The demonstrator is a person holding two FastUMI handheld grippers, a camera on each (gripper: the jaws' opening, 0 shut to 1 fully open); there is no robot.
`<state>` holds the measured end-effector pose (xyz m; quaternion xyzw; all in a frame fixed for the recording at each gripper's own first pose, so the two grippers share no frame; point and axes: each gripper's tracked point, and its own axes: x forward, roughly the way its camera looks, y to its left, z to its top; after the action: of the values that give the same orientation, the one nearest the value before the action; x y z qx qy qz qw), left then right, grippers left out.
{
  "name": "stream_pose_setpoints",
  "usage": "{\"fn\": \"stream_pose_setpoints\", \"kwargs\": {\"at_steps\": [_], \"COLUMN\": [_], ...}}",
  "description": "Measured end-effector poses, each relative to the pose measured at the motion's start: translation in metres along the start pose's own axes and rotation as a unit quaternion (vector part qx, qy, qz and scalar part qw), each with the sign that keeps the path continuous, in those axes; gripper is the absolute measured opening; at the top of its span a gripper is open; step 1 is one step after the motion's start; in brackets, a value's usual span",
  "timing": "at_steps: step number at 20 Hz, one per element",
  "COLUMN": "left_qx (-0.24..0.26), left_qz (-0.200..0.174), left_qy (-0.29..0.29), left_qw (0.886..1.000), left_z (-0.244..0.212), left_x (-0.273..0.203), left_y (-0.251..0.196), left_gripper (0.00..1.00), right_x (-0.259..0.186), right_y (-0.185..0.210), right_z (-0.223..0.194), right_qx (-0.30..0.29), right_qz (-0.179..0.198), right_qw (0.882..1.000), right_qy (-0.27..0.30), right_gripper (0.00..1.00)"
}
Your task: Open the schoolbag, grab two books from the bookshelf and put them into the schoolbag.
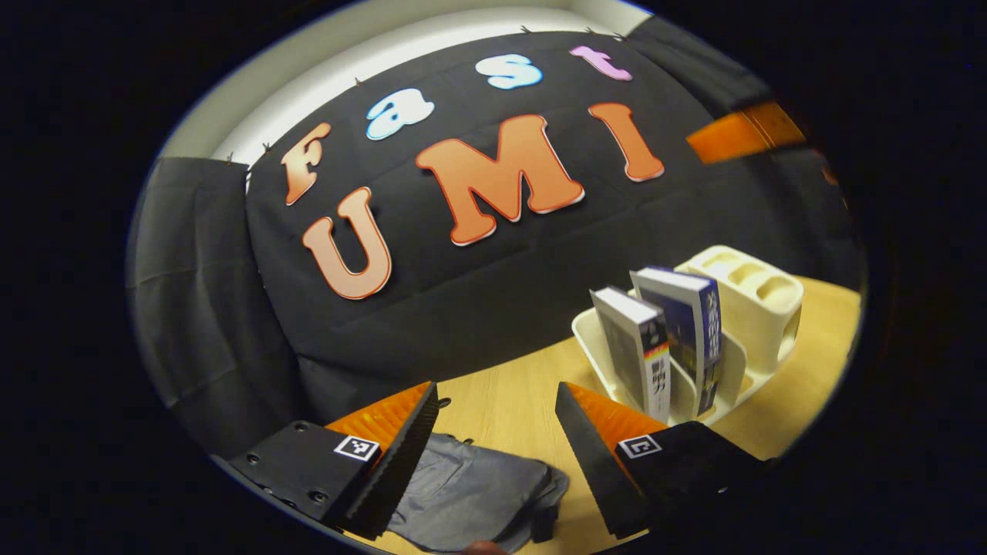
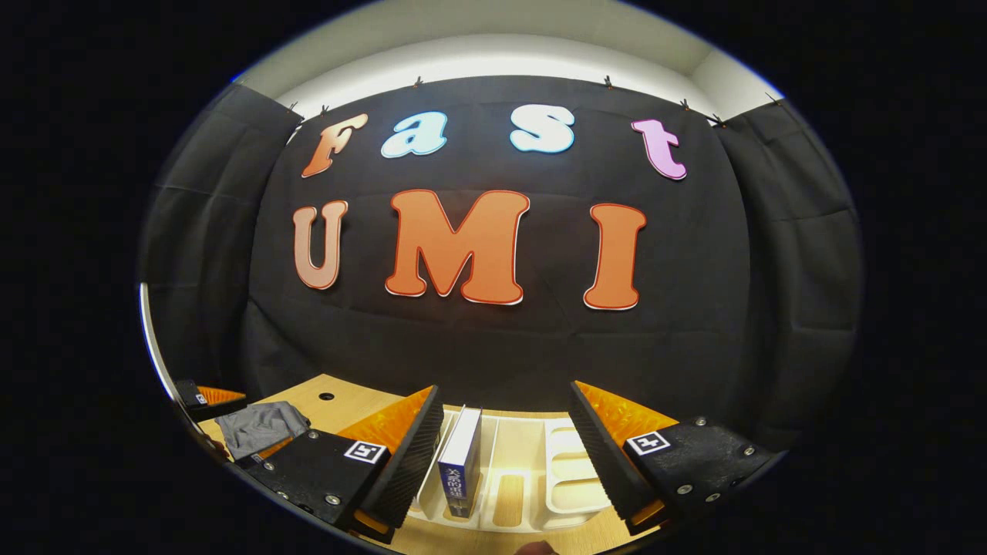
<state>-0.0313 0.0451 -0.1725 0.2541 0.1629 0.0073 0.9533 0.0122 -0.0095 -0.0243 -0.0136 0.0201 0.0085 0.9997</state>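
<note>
In the left gripper view my left gripper [image 1: 493, 408] is open above the grey schoolbag [image 1: 470, 493], which lies flat on the wooden table. To its right a cream bookshelf rack [image 1: 759, 308] holds two upright books: one with a white spine [image 1: 640, 351] and a blue one [image 1: 686, 327]. In the right gripper view my right gripper [image 2: 505, 412] is open over the rack [image 2: 540, 470], with a blue-spined book [image 2: 461, 462] standing between its fingers, closer to the left finger and untouched. The schoolbag [image 2: 258, 428] and the left gripper [image 2: 204, 399] show at far left.
The wooden table [image 1: 509, 405] runs to the black cloth wall. Part of another orange gripper [image 1: 744, 131] shows at upper right in the left gripper view. A small hole [image 2: 326, 396] marks the tabletop near the bag.
</note>
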Motion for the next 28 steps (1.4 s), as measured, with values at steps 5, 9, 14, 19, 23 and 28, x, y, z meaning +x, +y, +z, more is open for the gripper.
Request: {"fn": "stream_pose_setpoints", "kwargs": {"at_steps": [5, 9, 14, 19, 23, 28], "left_qx": [0.113, 0.155, 0.213, 0.218, 0.192, 0.134], "left_qz": [-0.003, 0.004, 0.021, 0.06, 0.021, -0.059], "left_qy": [0.079, 0.115, 0.17, 0.183, 0.23, 0.253], "left_qw": [0.99, 0.981, 0.962, 0.957, 0.954, 0.956], "left_z": [-0.09, -0.129, -0.177, -0.17, -0.191, -0.205], "left_x": [0.001, -0.004, -0.005, -0.003, 0.017, 0.025], "left_y": [-0.011, -0.013, -0.006, 0.019, 0.038, 0.045], "left_gripper": [0.96, 0.96, 0.94, 0.76, 0.64, 0.27], "right_x": [0.005, 0.006, 0.006, 0.017, 0.028, 0.037], "right_y": [-0.009, -0.013, -0.021, -0.016, 0.013, 0.06], "right_z": [-0.01, -0.015, -0.018, -0.025, -0.031, -0.034], "right_qx": [-0.003, -0.004, -0.004, -0.004, -0.003, -0.023], "right_qz": [-0.002, -0.001, 0.005, 0.032, 0.063, 0.071], "right_qw": [1.0, 1.0, 1.0, 0.999, 0.997, 0.993], "right_qy": [0.01, 0.014, 0.015, 0.025, 0.051, 0.092], "right_gripper": [0.97, 0.97, 0.97, 0.97, 0.97, 0.97]}}
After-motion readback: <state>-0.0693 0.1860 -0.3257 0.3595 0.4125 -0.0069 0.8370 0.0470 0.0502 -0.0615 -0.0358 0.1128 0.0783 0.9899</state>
